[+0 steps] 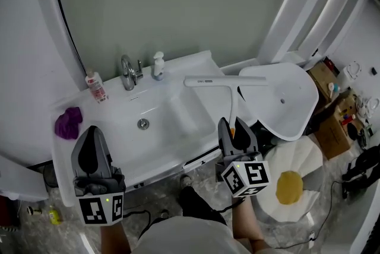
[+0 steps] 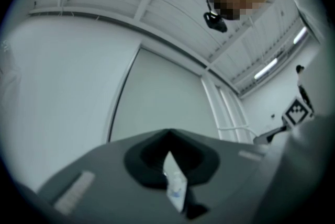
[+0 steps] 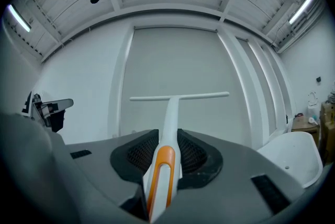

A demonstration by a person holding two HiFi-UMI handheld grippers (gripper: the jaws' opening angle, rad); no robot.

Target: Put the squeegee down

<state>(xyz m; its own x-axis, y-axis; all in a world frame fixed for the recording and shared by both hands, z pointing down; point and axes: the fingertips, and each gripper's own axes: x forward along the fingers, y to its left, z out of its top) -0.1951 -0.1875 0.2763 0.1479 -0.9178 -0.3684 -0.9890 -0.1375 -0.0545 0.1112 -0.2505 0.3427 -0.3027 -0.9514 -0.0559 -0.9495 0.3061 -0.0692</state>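
Note:
A white squeegee with an orange grip is in my right gripper (image 1: 233, 135), which is shut on its handle (image 3: 162, 170). The handle runs straight out from the jaws to the T-shaped blade (image 1: 225, 81), which hangs over the right end of the white sink counter (image 1: 196, 63). In the right gripper view the blade (image 3: 179, 96) lies level in front of the mirror. My left gripper (image 1: 92, 151) hovers in front of the counter's left part with its jaws together (image 2: 170, 157). A small pale sliver (image 2: 175, 186) shows at their seam; I cannot tell what it is.
On the counter stand a chrome faucet (image 1: 127, 72), a soap dispenser (image 1: 158, 64) and a red-labelled bottle (image 1: 95, 86); a purple cloth (image 1: 68, 122) lies at its left. A raised white toilet lid (image 1: 285, 98) is right of it. An egg-shaped rug (image 1: 291, 184) and boxes (image 1: 332, 122) are on the floor.

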